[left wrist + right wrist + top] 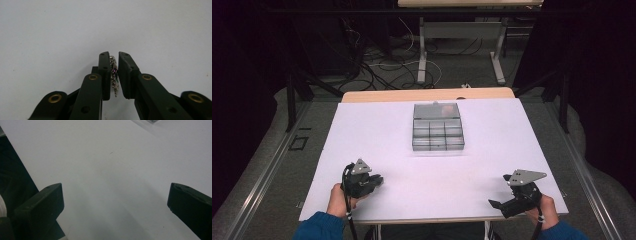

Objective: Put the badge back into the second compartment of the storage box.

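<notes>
My left gripper (377, 181) rests low over the white table near its front left. In the left gripper view its jaws (114, 55) are shut on a small, flat, glittering piece (114, 75) with silver beads and a purple spot, held on edge. My right gripper (501, 192) is near the front right of the table, with its jaws (115, 192) wide apart and nothing between them. A clear plastic box (437, 127) with several compartments stands at the table's far middle, well away from both grippers.
The white table top (382, 130) ends in a wooden strip at the back. A dark edge (15, 177) lies beside the right gripper's left jaw. Cables and the legs of another table (422, 60) are on the floor beyond.
</notes>
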